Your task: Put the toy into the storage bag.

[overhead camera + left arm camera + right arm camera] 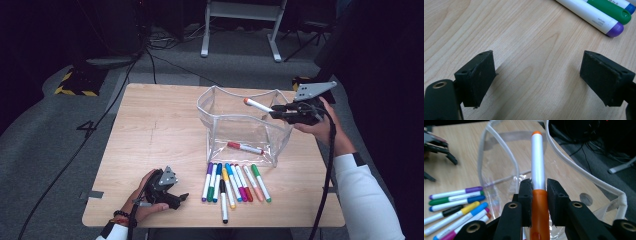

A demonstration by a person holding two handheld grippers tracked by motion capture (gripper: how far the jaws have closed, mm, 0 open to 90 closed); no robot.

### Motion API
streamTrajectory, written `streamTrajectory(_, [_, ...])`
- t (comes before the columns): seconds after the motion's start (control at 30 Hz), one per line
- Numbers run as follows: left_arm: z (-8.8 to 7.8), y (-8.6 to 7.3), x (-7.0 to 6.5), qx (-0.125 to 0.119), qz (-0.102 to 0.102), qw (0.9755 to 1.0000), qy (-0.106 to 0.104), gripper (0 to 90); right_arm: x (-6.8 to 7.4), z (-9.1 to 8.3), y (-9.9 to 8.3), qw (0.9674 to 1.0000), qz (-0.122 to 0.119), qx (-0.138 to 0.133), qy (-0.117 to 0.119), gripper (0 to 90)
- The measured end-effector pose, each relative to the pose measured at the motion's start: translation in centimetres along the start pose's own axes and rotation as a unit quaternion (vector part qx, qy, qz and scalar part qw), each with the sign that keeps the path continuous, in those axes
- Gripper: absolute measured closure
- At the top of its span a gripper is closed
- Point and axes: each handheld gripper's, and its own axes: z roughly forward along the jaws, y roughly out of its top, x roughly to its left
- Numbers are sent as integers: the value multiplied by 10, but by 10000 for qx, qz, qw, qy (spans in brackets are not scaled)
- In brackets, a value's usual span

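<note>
A clear plastic pouch (220, 120) stands open in the middle of the wooden table (150, 130), with a red marker (245, 148) lying inside it. My right gripper (276, 111) is shut on an orange marker (537, 170) and holds it level over the pouch's right rim (584, 172), tip (247, 102) pointing left. Several markers (235, 182) lie in a row in front of the pouch. My left gripper (179, 198) rests open on the table at the front left, nothing between its pads (477, 77). A purple-capped marker (596, 20) lies just beyond it.
A green-capped marker (611, 8) lies beside the purple one. The person's left hand (142, 200) lies near the table's front edge. Cables (100, 120) run across the grey floor to the left. A white stand (240, 25) is behind the table.
</note>
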Motion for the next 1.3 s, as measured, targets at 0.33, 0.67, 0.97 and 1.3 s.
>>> streamTrajectory(0.33, [0, 0, 0, 1, 1, 10000, 2, 132, -17, 41, -3, 9966, 120, 807, 76, 751])
streamTrajectory(0.67, [0, 0, 0, 0, -5, 10000, 4, 132, -6, 50, -2, 9865, -149, 1363, 898, 749])
streamTrajectory(0.97, [0, 0, 0, 1, 1, 10000, 0, 132, 3, 51, 0, 9813, -266, 1539, 1128, 740])
streamTrajectory(1.3, [0, 0, 0, 1, -1, 10000, 6, 132, -1, 38, 1, 9926, -55, 1113, 491, 530])
